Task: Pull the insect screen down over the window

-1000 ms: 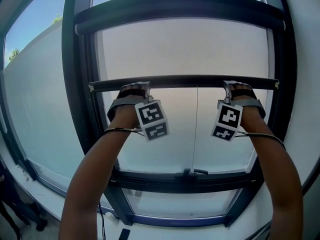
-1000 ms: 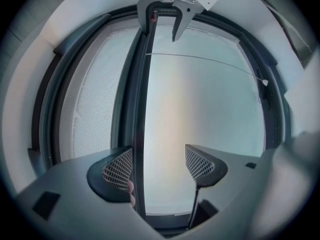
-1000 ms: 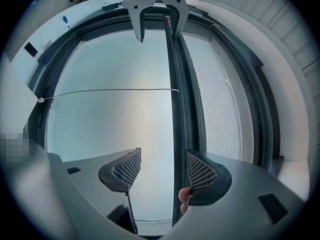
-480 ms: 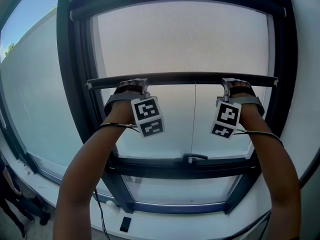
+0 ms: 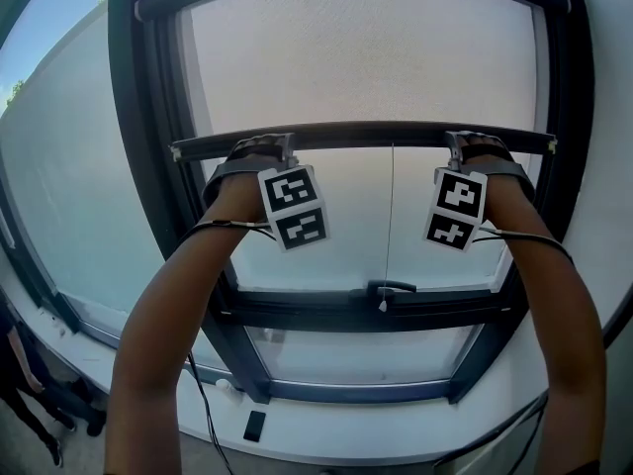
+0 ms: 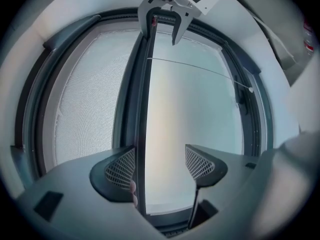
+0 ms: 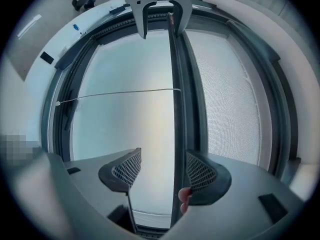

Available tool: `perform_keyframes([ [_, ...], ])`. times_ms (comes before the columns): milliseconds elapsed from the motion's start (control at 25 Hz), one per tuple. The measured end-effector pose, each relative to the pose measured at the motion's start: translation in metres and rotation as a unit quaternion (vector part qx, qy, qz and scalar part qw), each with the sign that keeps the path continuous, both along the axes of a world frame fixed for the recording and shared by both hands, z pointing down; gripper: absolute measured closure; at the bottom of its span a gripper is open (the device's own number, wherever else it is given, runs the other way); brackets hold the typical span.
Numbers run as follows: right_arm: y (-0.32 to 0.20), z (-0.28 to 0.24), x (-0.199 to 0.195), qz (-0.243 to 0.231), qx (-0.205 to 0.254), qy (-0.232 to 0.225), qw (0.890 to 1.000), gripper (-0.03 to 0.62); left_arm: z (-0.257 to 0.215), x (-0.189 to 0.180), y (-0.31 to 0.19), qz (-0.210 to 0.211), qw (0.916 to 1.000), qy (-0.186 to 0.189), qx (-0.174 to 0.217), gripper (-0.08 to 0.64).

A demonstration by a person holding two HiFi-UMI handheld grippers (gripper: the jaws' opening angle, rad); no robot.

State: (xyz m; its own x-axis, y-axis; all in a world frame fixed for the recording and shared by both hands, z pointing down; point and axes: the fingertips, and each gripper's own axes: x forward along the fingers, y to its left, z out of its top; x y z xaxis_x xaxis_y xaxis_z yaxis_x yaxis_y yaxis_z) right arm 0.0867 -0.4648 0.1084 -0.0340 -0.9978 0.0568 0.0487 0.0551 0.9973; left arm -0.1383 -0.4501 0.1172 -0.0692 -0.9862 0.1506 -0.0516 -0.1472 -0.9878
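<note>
Lower against the window than 1 s ago: the pull bar (image 5: 361,135) of the insect screen (image 5: 366,57), with a taller band of mesh above it and a narrower strip of bare glass down to the lower crossbar (image 5: 297,313). Reads as a pull under way and working. Judged roughly half done, with the bar well above the crossbar and the window handle (image 5: 393,287). Looks level across the opening, both ends at about the same height, so no sign of jamming in the side tracks.

Left gripper (image 5: 265,146), seen along its own jaws (image 6: 160,164): jaws apart, not clamped on anything. Straddles the bar, with the bar tight against the mesh-side pad (image 6: 122,168) and a clear gap to the other pad.

Right gripper (image 5: 465,142), in its own view (image 7: 162,166): the same in mirror, jaws spread. Keeps the bar between them, touching the mesh-side pad (image 7: 200,173) only.

Amounts to 2 hooks bearing down on the bar's upper edge, not 2 pinches. Works while the push stays downward, but probably lets the bar slip out if either wrist tilts back toward the room.

Pull cord (image 5: 390,226): slack from mid-bar down to beside the handle, between the 2 grippers and touched by neither.
</note>
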Motion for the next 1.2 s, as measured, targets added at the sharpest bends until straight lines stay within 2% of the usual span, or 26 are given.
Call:
perform_keyframes([
  [280, -0.002, 0.045, 0.002, 0.017, -0.048, 0.034, 0.998, 0.333, 0.047, -0.001, 0.0, 0.007, 0.9988, -0.007, -0.047, 0.245],
  [480, -0.002, 0.063, 0.002, 0.016, -0.055, 0.027, 0.998, 0.333, 0.064, 0.0, -0.001, 0.006, 0.9988, -0.003, -0.049, 0.245],
  [680, -0.006, 0.069, 0.003, 0.014, -0.039, 0.023, 0.999, 0.333, 0.069, 0.001, -0.005, 0.011, 0.9995, 0.004, -0.028, 0.245],
  [960, -0.005, 0.119, 0.004, 0.013, -0.07, 0.036, 0.997, 0.333, 0.12, 0.001, -0.006, 0.01, 0.9976, -0.001, -0.069, 0.247],
  [1200, -0.005, 0.136, 0.003, 0.015, -0.08, 0.043, 0.996, 0.331, 0.137, -0.001, -0.007, 0.002, 0.9977, 0.003, -0.068, 0.247],
])
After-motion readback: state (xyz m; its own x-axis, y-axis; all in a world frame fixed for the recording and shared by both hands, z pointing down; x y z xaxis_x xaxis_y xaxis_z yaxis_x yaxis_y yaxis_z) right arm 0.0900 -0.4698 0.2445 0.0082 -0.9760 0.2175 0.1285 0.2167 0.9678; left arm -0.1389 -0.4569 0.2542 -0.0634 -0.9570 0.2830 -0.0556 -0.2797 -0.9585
